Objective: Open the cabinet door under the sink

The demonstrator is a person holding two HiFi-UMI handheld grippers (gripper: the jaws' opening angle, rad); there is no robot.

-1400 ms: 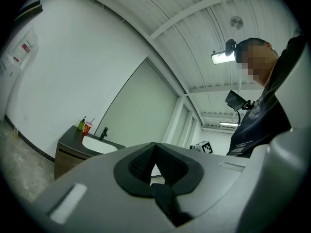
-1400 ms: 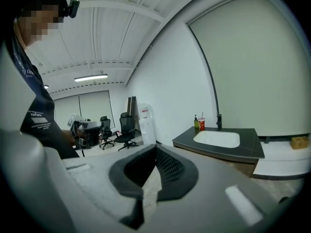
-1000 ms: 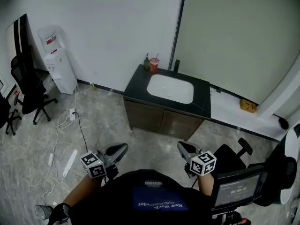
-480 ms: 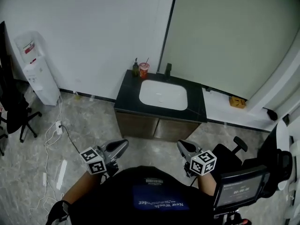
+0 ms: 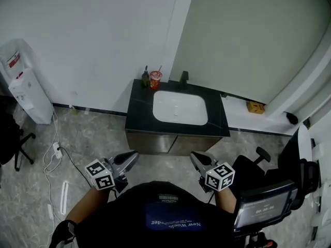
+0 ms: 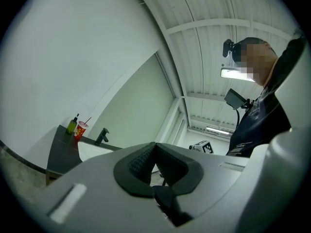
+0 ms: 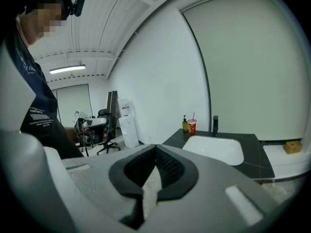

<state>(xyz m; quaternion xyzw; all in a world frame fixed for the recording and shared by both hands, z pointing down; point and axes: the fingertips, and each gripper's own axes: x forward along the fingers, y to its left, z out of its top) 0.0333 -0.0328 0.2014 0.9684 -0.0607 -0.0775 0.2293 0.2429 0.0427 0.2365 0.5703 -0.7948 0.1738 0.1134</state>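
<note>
While person stands facing the unit, cabinet doors: brown, two panels under black countertop, centre of head view; look shut and flush, nothing touching them.
L gripper: lower left-centre of head view, well short of cabinet front; jaws closed tip to tip, nothing betw them, own view shows pads meeting, empty.
R gripper: lower right-centre of head view, also clear of cabinet; jaws pressed together, empty.
sink: white basin set in countertop, directly above the doors.
faucet: dark, upright, at back edge of basin.
red cup: w/ straw, back left corner of counter, just beside green bottle.
water dispenser: white, upper left of frame.
office chair: black, left edge, partly cut off.
cable: white, trailing on grey floor, left side.
yellow box: on white ledge, right of counter.
screen: lower right corner, near person's R arm.
</note>
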